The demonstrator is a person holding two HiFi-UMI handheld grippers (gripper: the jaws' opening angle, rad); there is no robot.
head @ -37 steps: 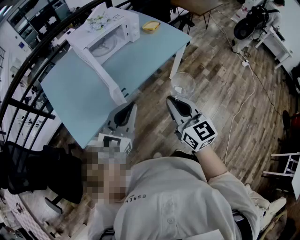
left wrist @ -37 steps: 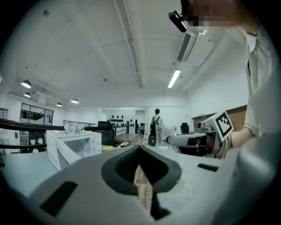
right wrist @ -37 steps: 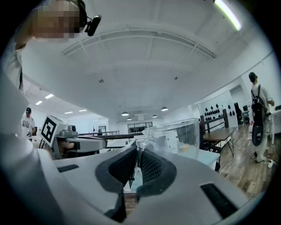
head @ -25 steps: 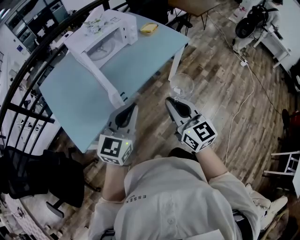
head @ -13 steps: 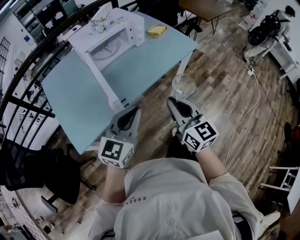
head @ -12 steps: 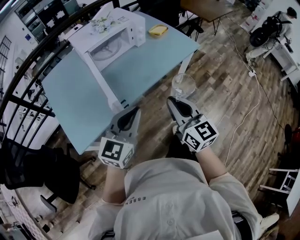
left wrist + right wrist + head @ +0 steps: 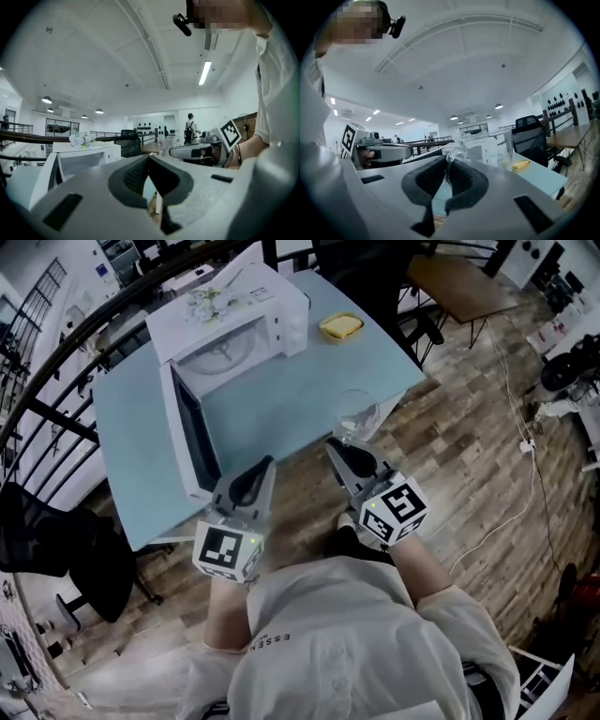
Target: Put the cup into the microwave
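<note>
A white microwave (image 7: 234, 324) stands on the pale blue table (image 7: 272, 409) with its door (image 7: 187, 442) swung open toward me. My right gripper (image 7: 345, 448) is shut on the handle of a clear glass cup (image 7: 356, 415) and holds it upright over the table's near edge. In the right gripper view the cup (image 7: 497, 145) stands just past the pads, which pinch its handle (image 7: 451, 159). My left gripper (image 7: 253, 474) is level beside it, near the door's free end, shut with nothing in it. The left gripper view shows the microwave (image 7: 84, 157) ahead to the left.
A yellow dish (image 7: 341, 326) lies on the table right of the microwave. A black chair (image 7: 56, 540) stands left of the table, with a dark railing behind. Wooden floor with a white cable (image 7: 506, 512) spreads to the right. A person (image 7: 190, 126) stands far off.
Both grippers have moved up to the table together. The cup, held over the floor before, now hangs over the table's near edge. The open microwave door is much closer.
</note>
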